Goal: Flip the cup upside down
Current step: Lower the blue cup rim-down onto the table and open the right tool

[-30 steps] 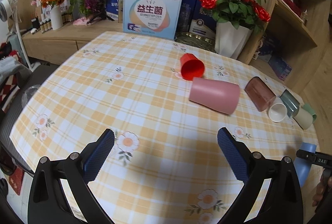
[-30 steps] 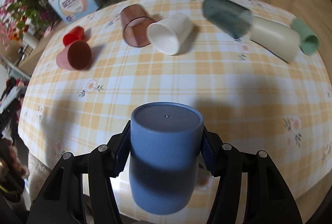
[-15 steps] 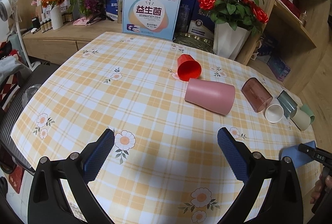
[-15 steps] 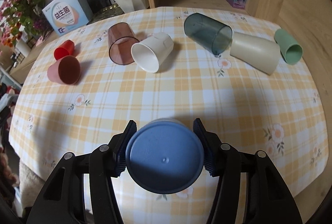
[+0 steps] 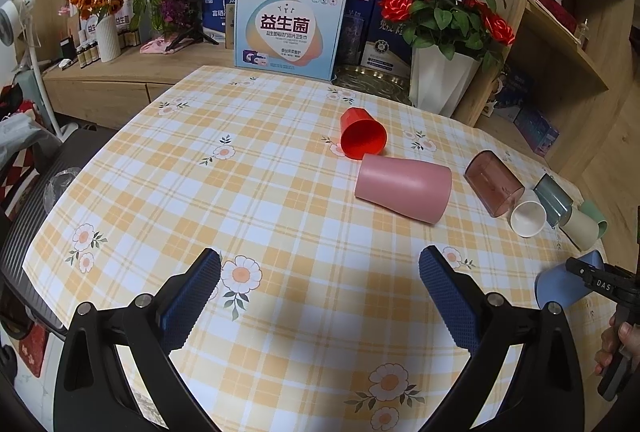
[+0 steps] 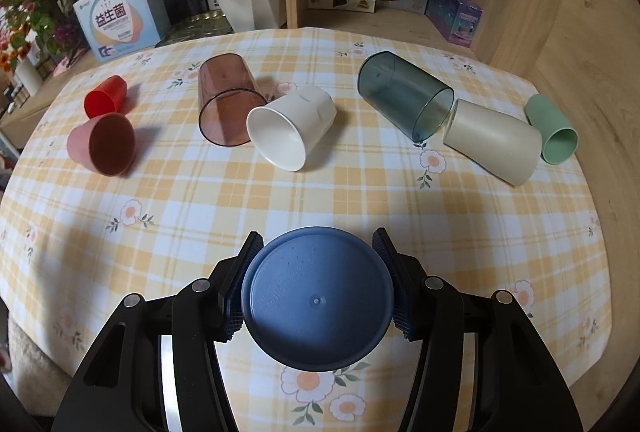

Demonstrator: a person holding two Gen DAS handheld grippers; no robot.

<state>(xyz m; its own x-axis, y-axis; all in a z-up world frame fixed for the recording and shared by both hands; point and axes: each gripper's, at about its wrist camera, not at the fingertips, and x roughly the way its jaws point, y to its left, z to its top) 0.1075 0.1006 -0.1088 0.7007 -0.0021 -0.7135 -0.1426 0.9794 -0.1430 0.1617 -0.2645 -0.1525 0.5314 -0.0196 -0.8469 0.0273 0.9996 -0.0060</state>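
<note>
Right claw (image 6: 318,286): clamped on blue cup (image 6: 318,302), base facing camera, above desk (image 6: 320,200) near edge.
Left claw (image 5: 320,286): wide open, empty.
Left view only: blue cup (image 5: 560,282) tilted sideways.
Right view only: cup base.

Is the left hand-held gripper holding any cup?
No, the left hand-held gripper is open with only tablecloth between its fingers.
</note>
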